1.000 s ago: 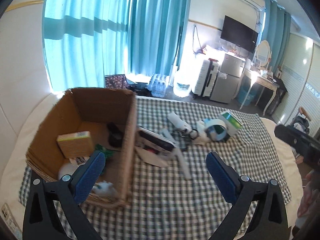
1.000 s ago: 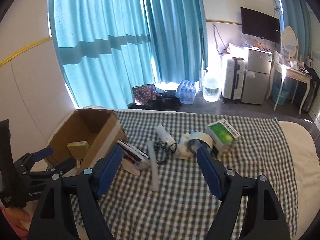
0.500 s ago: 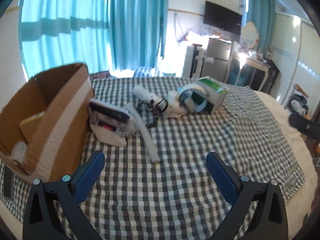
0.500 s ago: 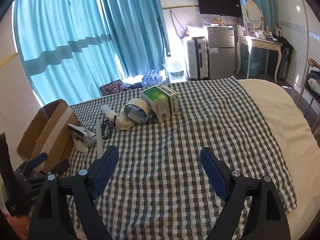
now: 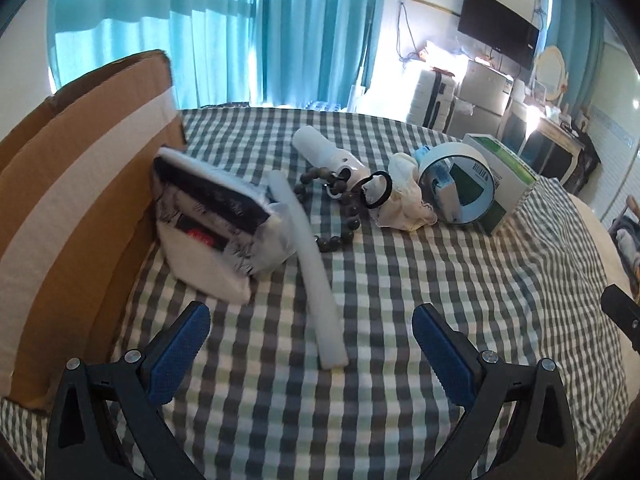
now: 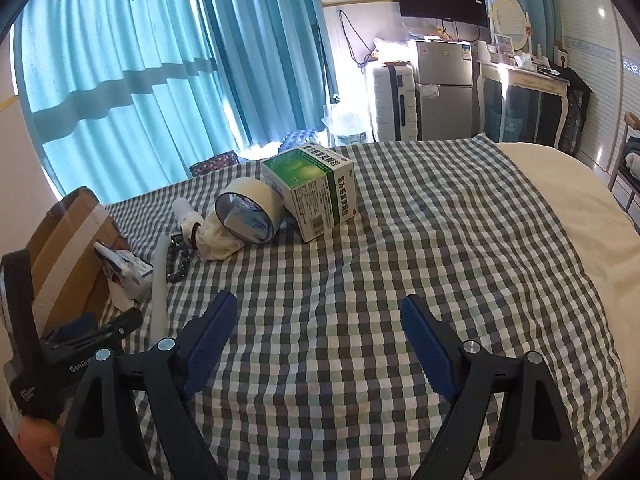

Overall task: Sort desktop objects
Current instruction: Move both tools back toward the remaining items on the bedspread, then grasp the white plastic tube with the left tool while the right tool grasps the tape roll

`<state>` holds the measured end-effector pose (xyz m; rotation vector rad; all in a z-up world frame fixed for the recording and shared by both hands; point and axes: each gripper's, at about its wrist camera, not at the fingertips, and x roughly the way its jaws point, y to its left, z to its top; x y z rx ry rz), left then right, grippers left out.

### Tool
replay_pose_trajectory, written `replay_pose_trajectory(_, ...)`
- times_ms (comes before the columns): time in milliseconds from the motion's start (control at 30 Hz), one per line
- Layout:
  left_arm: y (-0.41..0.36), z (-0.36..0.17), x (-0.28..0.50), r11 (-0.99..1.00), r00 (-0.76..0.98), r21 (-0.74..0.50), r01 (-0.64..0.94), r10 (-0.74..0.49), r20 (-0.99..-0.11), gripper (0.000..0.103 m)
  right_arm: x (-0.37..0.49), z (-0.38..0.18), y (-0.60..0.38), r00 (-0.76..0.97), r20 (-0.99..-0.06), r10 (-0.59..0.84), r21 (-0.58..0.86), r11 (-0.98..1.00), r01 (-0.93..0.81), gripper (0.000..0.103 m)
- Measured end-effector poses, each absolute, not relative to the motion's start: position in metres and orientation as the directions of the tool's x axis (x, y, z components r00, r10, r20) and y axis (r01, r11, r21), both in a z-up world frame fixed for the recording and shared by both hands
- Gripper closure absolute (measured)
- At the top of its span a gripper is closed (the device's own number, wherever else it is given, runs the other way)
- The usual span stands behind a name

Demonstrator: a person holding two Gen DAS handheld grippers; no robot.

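Partly hidden: cardboard box (image 5: 76,184) interior.

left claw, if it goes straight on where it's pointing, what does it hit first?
Most likely the long white foam tube: its near end lies just ahead of the open, empty left claw, roughly on its centre line. Depth is unclear, so the claw could meet the green-and-white checked cloth just short of it.
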<state>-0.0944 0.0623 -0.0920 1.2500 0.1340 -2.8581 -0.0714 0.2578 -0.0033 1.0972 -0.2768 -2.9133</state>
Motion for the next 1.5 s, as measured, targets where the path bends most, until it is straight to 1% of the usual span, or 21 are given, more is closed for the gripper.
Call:
replay_pose_trajectory(167, 0.067, -0.105, -0.116, -0.995, -0.660, -0.090, 0.047, 0.037, -0.751, 0.000, -0.093, -0.010, 0.252, -0.745, -0.664, -0.069, 0.137, -0.990, -0.030, 0.019)
replay_pose_trajectory(300, 0.066, -0.112, -0.123, -0.996, -0.656, -0.074, 0.057, 0.019, -0.754, 0.000, -0.119, -0.010, 0.243, -0.751, -0.650, -0.117, 0.167, -0.986, 0.009, 0.019)
replay_pose_trajectory(333, 0.064, -0.116, -0.126, -0.995, -0.647, -0.074, 0.061, 0.017, -0.762, 0.001, -0.125, -0.010, 0.238, -0.755, -0.644, -0.122, 0.163, -0.986, 0.020, 0.019)
replay_pose_trajectory(400, 0.058, -0.122, -0.130, -0.992, -0.628, -0.102, 0.068, 0.036, -0.777, 0.012, -0.138, -0.012, 0.227, -0.758, -0.641, -0.125, 0.147, -0.988, 0.039, 0.021)
replay_pose_trajectory(433, 0.055, -0.125, -0.132, -0.991, -0.614, -0.117, 0.072, 0.048, -0.788, 0.022, -0.144, -0.014, 0.222, -0.755, -0.643, -0.126, 0.142, -0.989, 0.044, 0.022)
replay_pose_trajectory(467, 0.053, -0.128, -0.133, -0.990, -0.601, -0.121, 0.077, 0.051, -0.798, 0.027, -0.151, -0.016, 0.216, -0.753, -0.646, -0.129, 0.141, -0.989, 0.049, 0.023)
replay_pose_trajectory(567, 0.049, -0.130, -0.134, -0.989, -0.602, -0.123, 0.080, 0.050, -0.797, 0.031, -0.173, -0.022, 0.200, -0.748, -0.652, -0.122, 0.125, -0.991, 0.053, 0.023)
replay_pose_trajectory(633, 0.048, -0.130, -0.135, -0.989, -0.601, -0.120, 0.081, 0.048, -0.798, 0.032, -0.186, -0.027, 0.194, -0.743, -0.661, -0.105, 0.115, -0.993, 0.037, 0.026)
replay_pose_trajectory(700, 0.048, -0.131, -0.137, -0.991, -0.598, -0.105, 0.084, 0.034, -0.800, 0.035, -0.198, -0.032, 0.193, -0.732, -0.674, -0.097, 0.128, -0.992, 0.014, 0.036)
replay_pose_trajectory(800, 0.048, -0.132, -0.139, -0.993, -0.600, -0.081, 0.087, 0.013, -0.800, 0.049, -0.210, -0.036, 0.198, -0.734, -0.676, -0.063, 0.148, -0.988, -0.051, 0.037)
replay_pose_trajectory(833, 0.047, -0.132, -0.140, -0.993, -0.603, -0.081, 0.085, 0.013, -0.798, 0.057, -0.213, -0.038, 0.200, -0.733, -0.678, -0.055, 0.157, -0.985, -0.072, 0.038)
replay_pose_trajectory(867, 0.047, -0.131, -0.140, -0.993, -0.605, -0.085, 0.082, 0.018, -0.796, 0.065, -0.216, -0.039, 0.202, -0.729, -0.682, -0.050, 0.165, -0.982, -0.087, 0.043)
replay_pose_trajectory(900, 0.047, -0.131, -0.141, -0.993, -0.606, -0.091, 0.080, 0.024, -0.795, 0.070, -0.219, -0.041, 0.203, -0.724, -0.688, -0.046, 0.172, -0.980, -0.101, 0.052)
replay_pose_trajectory(967, 0.046, -0.130, -0.142, -0.991, -0.605, -0.112, 0.069, 0.048, -0.795, 0.086, -0.222, -0.044, 0.204, -0.720, -0.693, -0.034, 0.173, -0.978, -0.121, 0.065)
replay_pose_trajectory(1000, 0.046, -0.130, -0.141, -0.991, -0.603, -0.116, 0.060, 0.057, -0.795, 0.089, -0.224, -0.046, 0.204, -0.716, -0.697, -0.031, 0.173, -0.977, -0.125, 0.073)
replay_pose_trajectory(1033, 0.047, -0.130, -0.140, -0.992, -0.603, -0.116, 0.050, 0.062, -0.795, 0.091, -0.225, -0.048, 0.203, -0.712, -0.702, -0.036, 0.177, -0.976, -0.125, 0.079)
replay_pose_trajectory(1067, 0.047, -0.130, -0.139, -0.992, -0.603, -0.114, 0.047, 0.063, -0.795, 0.092, -0.225, -0.049, 0.204, -0.708, -0.705, -0.042, 0.183, -0.975, -0.124, 0.089)
replay_pose_trajectory(1100, 0.046, -0.130, -0.139, -0.992, -0.601, -0.115, 0.046, 0.064, -0.797, 0.092, -0.223, -0.049, 0.204, -0.708, -0.705, -0.046, 0.188, -0.974, -0.123, 0.092)
replay_pose_trajectory(1267, 0.040, -0.126, -0.131, -0.988, -0.594, -0.142, 0.065, 0.076, -0.801, 0.093, -0.201, -0.035, 0.210, -0.727, -0.685, -0.053, 0.172, -0.981, -0.090, 0.091)
replay_pose_trajectory(1433, 0.045, -0.120, -0.119, -0.978, -0.610, -0.209, 0.025, 0.151, -0.778, 0.093, -0.169, -0.010, 0.223, -0.747, -0.663, -0.058, 0.182, -0.980, -0.085, 0.092)
replay_pose_trajectory(1500, 0.048, -0.114, -0.113, -0.978, -0.616, -0.211, 0.006, 0.162, -0.771, 0.093, -0.158, 0.002, 0.227, -0.750, -0.659, -0.063, 0.185, -0.979, -0.080, 0.092)
